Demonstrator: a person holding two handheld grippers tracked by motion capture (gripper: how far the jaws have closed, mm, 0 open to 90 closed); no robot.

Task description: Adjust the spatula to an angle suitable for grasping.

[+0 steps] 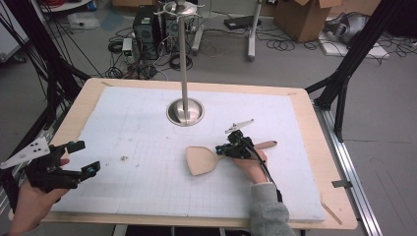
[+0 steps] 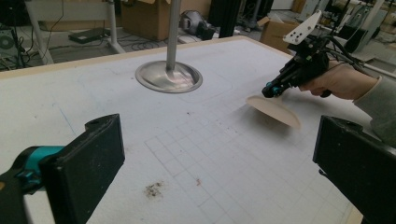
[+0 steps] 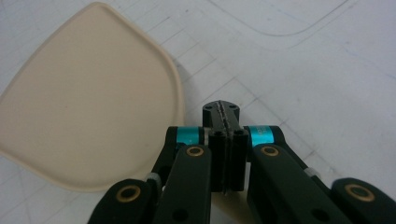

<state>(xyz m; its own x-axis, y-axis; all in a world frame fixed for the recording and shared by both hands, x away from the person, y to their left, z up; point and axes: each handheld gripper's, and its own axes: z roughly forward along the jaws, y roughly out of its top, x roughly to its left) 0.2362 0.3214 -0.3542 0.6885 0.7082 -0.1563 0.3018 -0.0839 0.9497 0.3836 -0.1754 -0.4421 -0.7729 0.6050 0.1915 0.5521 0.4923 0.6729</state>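
Right gripper (image 1: 222, 150): jaws closed. In the right gripper view the two pads sit flush against each other with nothing visible between them. They are over the neck of the wooden spatula (image 1: 202, 160), just where the blade narrows into the handle. I can't tell whether the tips touch the wood or hang just above it. My right hand (image 1: 253, 166) covers the middle of the handle in the high view; the handle's rounded end sticks out past it, toward the table's right edge.

Spatula lies flat on the white gridded mat (image 1: 147, 147), right of centre, blade toward the middle of the table. In the right gripper view the blade (image 3: 88, 98) is pale, broad, with a rounded edge, and sits left of my jaws.

Left gripper (image 1: 81, 158): jaws wide open, nothing between the pads. It hangs at the near left corner of the mat, well apart from the spatula and aimed across the table. In the left gripper view both black pads frame bare mat, with the right gripper (image 2: 275, 88) and the spatula blade (image 2: 275, 112) farther off.

Metal stand (image 1: 185, 111): round base on the mat, far side, centre, with an upright pole. It is beyond the spatula and not touching it.
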